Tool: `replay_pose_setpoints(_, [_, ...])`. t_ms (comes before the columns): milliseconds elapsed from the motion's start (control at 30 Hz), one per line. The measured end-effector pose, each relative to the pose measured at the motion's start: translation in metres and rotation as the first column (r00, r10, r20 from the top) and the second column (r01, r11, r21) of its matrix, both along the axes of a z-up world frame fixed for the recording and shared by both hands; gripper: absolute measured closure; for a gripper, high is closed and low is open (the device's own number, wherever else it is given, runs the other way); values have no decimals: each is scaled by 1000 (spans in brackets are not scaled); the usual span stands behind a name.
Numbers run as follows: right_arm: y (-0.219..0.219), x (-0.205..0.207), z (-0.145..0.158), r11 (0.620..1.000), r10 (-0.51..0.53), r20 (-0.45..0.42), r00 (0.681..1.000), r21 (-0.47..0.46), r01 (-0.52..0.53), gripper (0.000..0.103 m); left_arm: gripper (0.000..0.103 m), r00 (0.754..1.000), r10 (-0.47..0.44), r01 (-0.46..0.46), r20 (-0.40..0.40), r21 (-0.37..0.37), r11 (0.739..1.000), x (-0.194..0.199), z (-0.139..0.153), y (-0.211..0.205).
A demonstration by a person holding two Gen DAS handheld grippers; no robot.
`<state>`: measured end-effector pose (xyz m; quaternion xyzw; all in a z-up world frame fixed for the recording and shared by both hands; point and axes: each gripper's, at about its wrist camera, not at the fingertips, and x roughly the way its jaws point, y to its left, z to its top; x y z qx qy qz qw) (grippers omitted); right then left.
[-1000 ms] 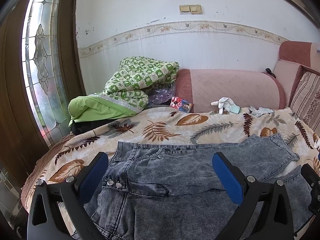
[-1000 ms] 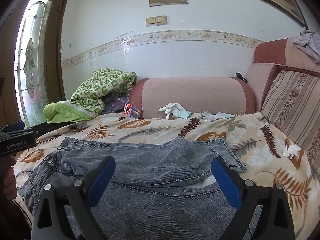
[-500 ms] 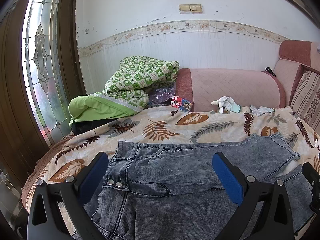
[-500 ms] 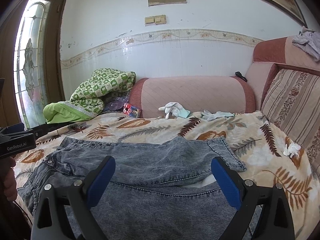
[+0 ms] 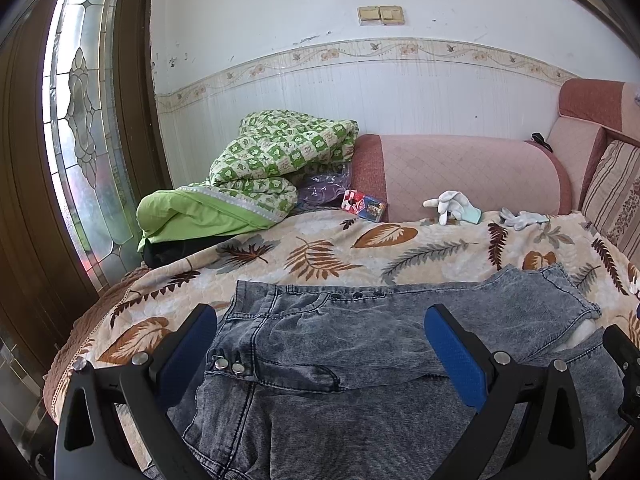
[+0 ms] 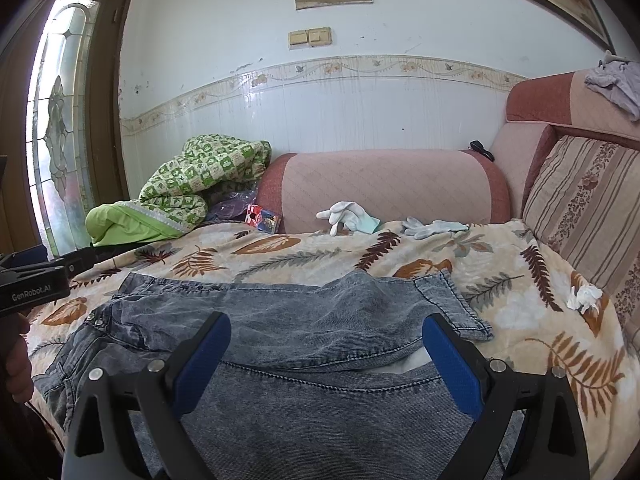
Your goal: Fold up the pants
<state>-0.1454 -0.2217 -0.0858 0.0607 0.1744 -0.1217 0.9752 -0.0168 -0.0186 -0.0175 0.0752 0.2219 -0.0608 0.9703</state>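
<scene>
Denim pants lie flat — left claw, right claw released, empty.

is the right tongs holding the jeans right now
No, the right tongs stand wide open above the jeans, with no denim between the blue pads.

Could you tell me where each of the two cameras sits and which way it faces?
Left wrist: on the left tool, over the waist end of the jeans, facing the sofa back; only its open blue fingers show.
Right wrist: on the right tool, over the leg end, facing likewise; its open fingers, the left tool's body and a hand show at the left edge.
Shared: jeans, leaf blanket, green quilt, white glove.
</scene>
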Motion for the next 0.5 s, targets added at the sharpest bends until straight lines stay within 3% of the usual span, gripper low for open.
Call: replay_pose_setpoints(500, [-1,3,-1,1000,0,-9,1000,5,0,5,0,1000,4,-4,-6,0,1000,3,-1,1])
